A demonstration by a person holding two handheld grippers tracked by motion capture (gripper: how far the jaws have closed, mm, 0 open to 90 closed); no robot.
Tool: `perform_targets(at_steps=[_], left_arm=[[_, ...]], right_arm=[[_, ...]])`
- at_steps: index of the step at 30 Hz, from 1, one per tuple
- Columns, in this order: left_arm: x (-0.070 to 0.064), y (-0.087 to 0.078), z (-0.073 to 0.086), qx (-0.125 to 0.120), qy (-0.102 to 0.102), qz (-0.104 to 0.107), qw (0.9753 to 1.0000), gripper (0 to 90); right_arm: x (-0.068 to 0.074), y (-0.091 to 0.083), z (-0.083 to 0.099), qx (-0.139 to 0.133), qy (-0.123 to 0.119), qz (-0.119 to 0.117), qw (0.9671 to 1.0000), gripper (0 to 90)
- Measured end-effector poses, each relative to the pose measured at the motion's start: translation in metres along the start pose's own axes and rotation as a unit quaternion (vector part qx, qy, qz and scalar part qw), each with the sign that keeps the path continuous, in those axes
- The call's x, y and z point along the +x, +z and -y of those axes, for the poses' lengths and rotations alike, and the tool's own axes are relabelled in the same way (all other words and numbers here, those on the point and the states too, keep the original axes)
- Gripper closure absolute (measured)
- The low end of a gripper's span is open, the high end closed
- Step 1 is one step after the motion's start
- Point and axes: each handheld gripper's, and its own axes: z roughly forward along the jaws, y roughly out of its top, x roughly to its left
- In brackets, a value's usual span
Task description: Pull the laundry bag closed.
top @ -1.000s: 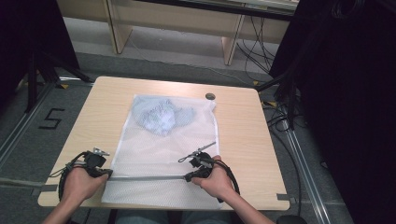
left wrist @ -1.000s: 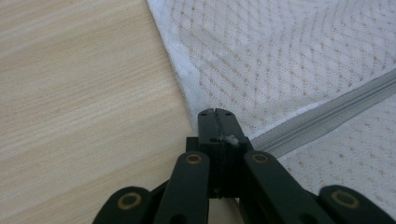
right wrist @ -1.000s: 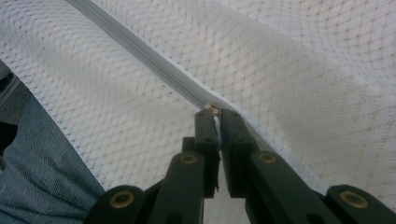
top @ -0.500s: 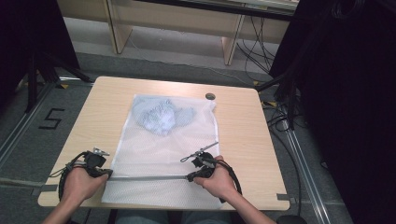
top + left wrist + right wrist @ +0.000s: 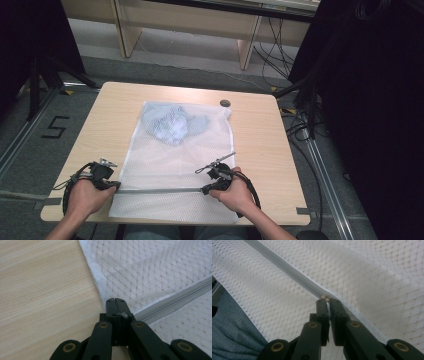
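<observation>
A white mesh bag (image 5: 175, 160) lies flat on the wooden table (image 5: 260, 150), with a crumpled light blue garment (image 5: 170, 122) inside its far end. A grey zipper (image 5: 160, 190) runs across the bag near the front edge. My left gripper (image 5: 116, 186) is shut on the bag's left edge at the zipper's end (image 5: 115, 300). My right gripper (image 5: 205, 189) is shut on the small metal zipper pull (image 5: 325, 297); the closed zipper (image 5: 287, 270) stretches away from it. A taut section of zipper (image 5: 175, 300) leads off to the right in the left gripper view.
A small dark round object (image 5: 225, 103) sits near the table's far edge. The bag's front edge overhangs the table above the person's jeans (image 5: 232, 335). Cables (image 5: 300, 125) lie on the floor at the right. Bare wood flanks the bag on both sides.
The right hand has edged slightly to the right along the zipper line. The left hand and the bag stay where they were.
</observation>
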Motion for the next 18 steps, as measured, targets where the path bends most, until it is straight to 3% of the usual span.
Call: perform_targets(at_steps=[18], left_arm=[[-0.0001, 0.0001, 0.0, 0.0, 0.001, 0.002, 1.0, 89.7]], right_arm=[[-0.0056, -0.0042, 0.0034, -0.001, 0.004, 0.003, 1.0, 87.0]])
